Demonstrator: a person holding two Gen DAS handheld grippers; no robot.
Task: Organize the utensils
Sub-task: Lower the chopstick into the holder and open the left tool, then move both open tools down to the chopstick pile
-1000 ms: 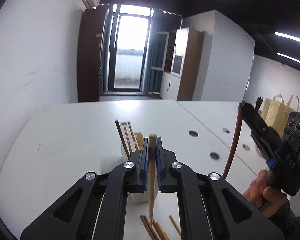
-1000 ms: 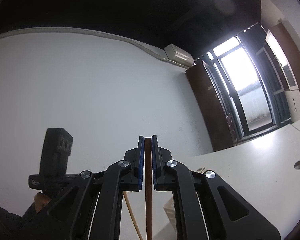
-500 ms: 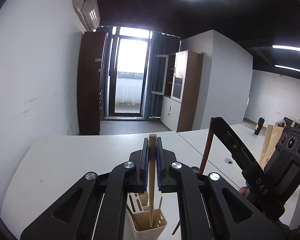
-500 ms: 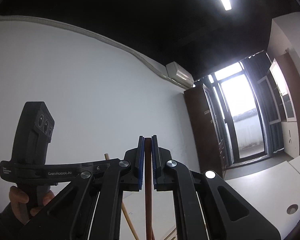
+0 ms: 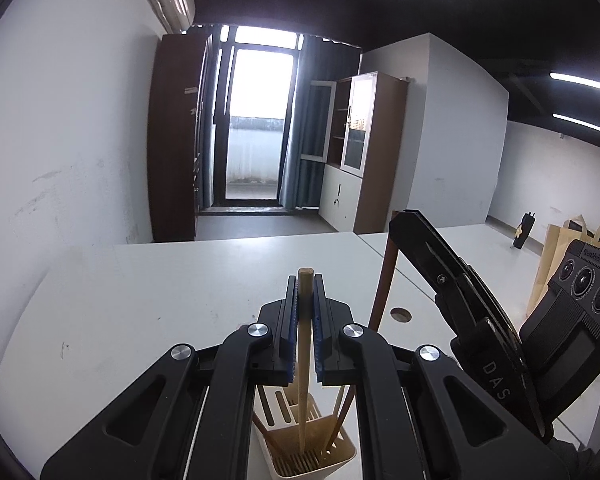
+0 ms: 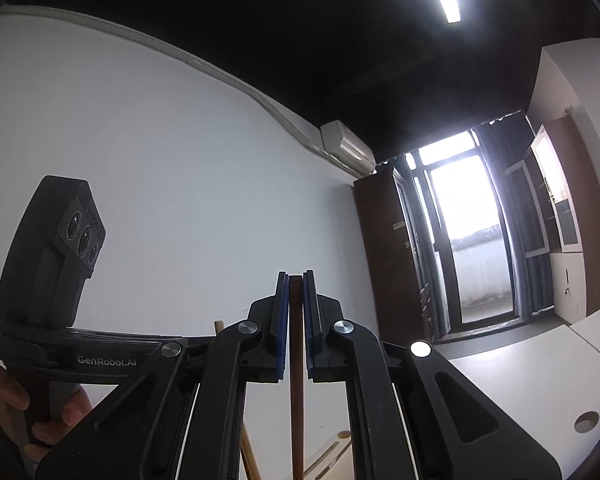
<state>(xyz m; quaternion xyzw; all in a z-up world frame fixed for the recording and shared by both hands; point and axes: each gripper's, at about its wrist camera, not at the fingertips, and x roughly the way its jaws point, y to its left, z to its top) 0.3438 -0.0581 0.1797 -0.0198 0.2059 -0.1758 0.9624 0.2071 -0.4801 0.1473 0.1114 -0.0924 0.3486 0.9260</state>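
Note:
My left gripper (image 5: 305, 312) is shut on a light wooden chopstick (image 5: 304, 360) that hangs upright, its lower end inside a cream utensil holder (image 5: 340, 458) on the white table (image 5: 160, 300). Other chopsticks lean in the holder. My right gripper (image 6: 296, 312) is shut on a dark brown chopstick (image 6: 297, 420), held upright. In the left wrist view this dark chopstick (image 5: 384, 284) reaches down into the holder from the right gripper (image 5: 396, 220) at the right. In the right wrist view the left gripper's body (image 6: 60, 248) shows at the left, with the light chopstick (image 6: 246, 444) beside it.
The table has round cable holes (image 5: 400, 314). A white wall is at the left, a dark cabinet (image 5: 176, 140) and a balcony door (image 5: 256, 128) lie beyond the table's far edge. Paper bags (image 5: 560, 248) stand at the right.
Both grippers have tilted up and then come down over the holder. The chopsticks' lower ends now sit inside it. The loose chopsticks on the table have left the view.

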